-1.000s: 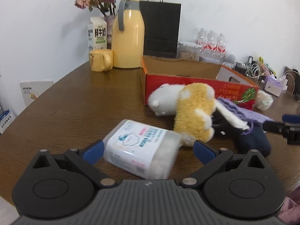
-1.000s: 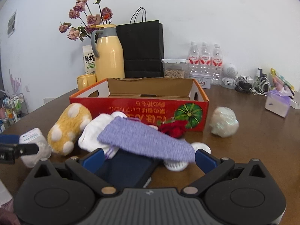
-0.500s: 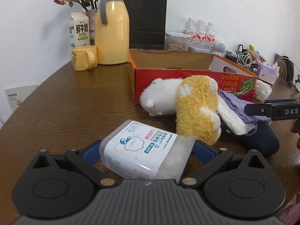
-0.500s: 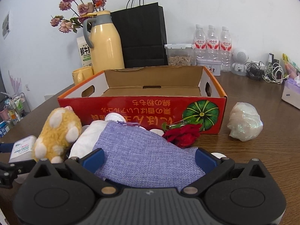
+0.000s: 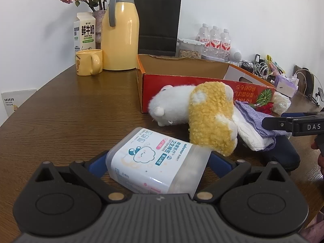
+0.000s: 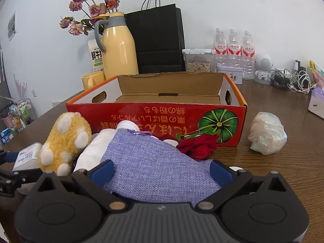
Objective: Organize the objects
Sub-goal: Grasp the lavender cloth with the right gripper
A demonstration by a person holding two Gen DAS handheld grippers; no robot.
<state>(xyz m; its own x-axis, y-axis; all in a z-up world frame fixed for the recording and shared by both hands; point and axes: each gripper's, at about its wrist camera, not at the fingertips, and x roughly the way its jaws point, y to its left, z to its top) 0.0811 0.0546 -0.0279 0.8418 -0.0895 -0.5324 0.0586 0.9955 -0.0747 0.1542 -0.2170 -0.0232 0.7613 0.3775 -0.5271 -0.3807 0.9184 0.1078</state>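
- Cotton-swab box (image 5: 158,166): clamped between the pads of my left gripper (image 5: 159,162), held tilted above the table (image 5: 81,117); not yet boxed.
- Plush toy (image 5: 210,117), yellow and white: lying on the table, against the carton's front wall.
- Red cardboard carton (image 6: 158,119): open, floor bare as far as visible; nothing stowed, so I judge the task barely begun.
- Purple fabric pouch (image 6: 154,172): lying between the open jaws of my right gripper (image 6: 162,172); grip not yet made.
- Red rose (image 6: 199,144), iridescent wrap ball (image 6: 267,135): loose, outstanding.

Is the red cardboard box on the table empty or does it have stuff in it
Empty, as far as visible: the red box shows only bare cardboard inside; its near floor is hidden.
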